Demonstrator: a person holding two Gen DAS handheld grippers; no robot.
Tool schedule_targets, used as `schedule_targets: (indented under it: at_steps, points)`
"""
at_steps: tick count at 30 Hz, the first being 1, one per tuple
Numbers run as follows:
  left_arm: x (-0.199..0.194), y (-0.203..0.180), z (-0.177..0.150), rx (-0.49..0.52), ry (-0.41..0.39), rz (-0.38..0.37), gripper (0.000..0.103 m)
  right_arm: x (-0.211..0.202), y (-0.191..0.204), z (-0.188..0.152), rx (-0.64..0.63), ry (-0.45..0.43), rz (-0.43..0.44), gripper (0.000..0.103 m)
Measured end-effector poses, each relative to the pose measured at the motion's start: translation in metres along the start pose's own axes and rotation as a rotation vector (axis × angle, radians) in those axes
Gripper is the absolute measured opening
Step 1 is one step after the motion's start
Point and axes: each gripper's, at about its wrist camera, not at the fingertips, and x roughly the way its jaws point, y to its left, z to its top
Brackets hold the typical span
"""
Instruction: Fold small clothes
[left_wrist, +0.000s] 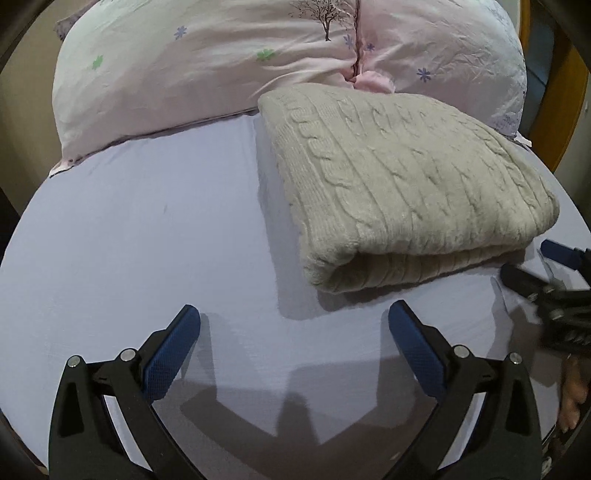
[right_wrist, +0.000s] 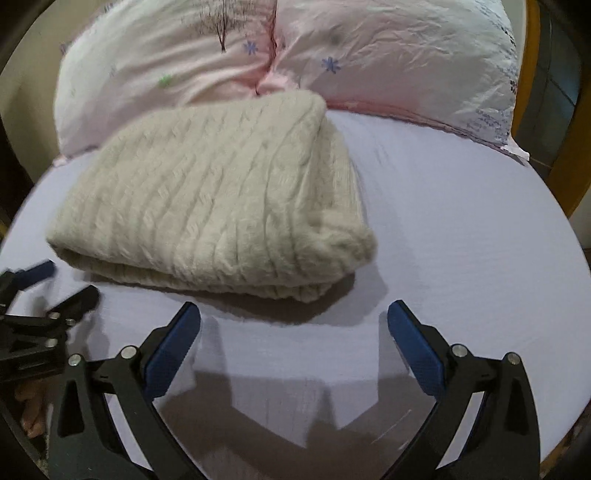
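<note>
Sweater, cable-knit and folded, is lying mid-bed against the pillows; left gripper and right gripper are hovering spread wide, empty.

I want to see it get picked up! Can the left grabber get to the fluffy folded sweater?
Probably yes. The left gripper is open and empty, and only bare lavender bedsheet lies between it and the folded cable-knit sweater just ahead to its right. The right gripper sits off to the side.
</note>
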Motion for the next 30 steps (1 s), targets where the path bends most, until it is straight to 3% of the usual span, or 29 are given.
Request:
schedule_targets:
  at_steps: [30]
  points:
    - [0.0009,-0.0015,0.0007,-0.003,-0.002,0.002,0.102,-0.0003,0.0031,-0.0036,-0.009,-0.002,0.007,0.101]
